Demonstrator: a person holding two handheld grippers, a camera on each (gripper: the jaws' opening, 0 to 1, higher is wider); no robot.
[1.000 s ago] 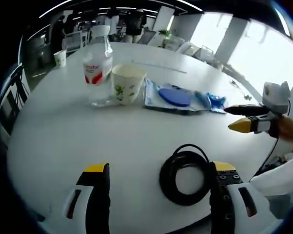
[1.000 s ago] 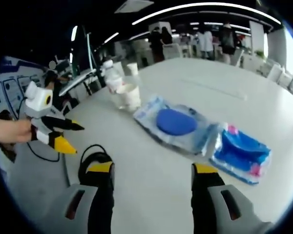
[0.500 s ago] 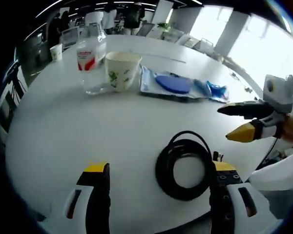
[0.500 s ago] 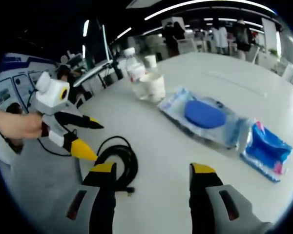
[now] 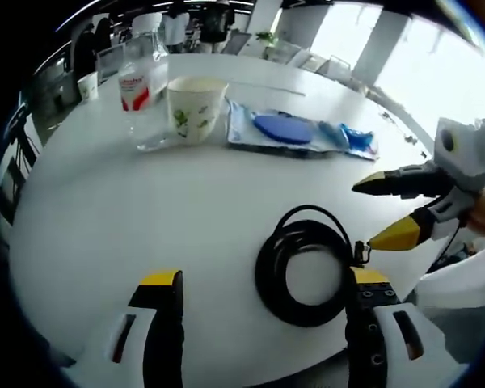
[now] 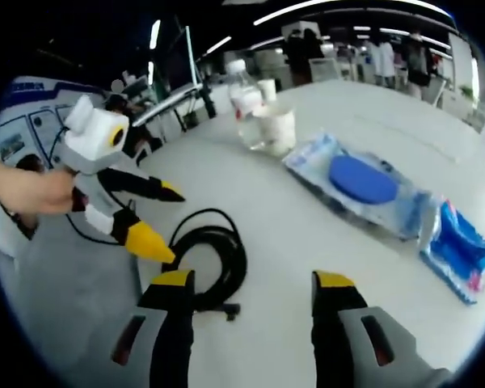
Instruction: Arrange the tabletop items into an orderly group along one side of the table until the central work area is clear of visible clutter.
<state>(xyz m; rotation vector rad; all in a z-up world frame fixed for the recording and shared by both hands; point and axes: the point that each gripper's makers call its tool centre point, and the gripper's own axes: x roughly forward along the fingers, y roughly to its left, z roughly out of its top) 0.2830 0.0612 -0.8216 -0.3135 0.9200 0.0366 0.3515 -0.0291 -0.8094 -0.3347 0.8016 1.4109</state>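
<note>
Table (image 5: 105, 226), white and round-edged, spans most of both views. Largest thing on it: coiled black cable (image 5: 301, 265), lower centre-right of the left gripper view, near the table's front edge; in the right gripper view it's lower left, just above that view's own left jaw.

Clear plastic pack with a blue round pad (image 5: 281, 129) lies upper centre of the left gripper view; right gripper view has it centre-right (image 6: 362, 179). Just beside it, further right, a smaller blue packet (image 5: 357, 140), at the far right edge in the right gripper view (image 6: 461, 249). The two packs lie edge to edge; can't tell whether they overlap.

Paper cup (image 5: 196, 107) with green print stands upright, upper left of the left gripper view, just beside a clear water bottle (image 5: 141, 90) with a red-and-white label. Right gripper view puts both at upper centre. A second small cup (image 5: 86, 85) sits well apart at far upper left.

Left gripper (image 5: 261, 311): jaws spread wide, nothing between them, low over the table with the cable by the right-hand jaw. It also shows at the left of the right gripper view, held by a hand (image 6: 34, 190), yellow tip close to the cable; contact unclear.

Right gripper (image 6: 253, 311): jaws apart, empty, bare table between. In the left gripper view it enters at right, tips near the cable's right side.
</note>
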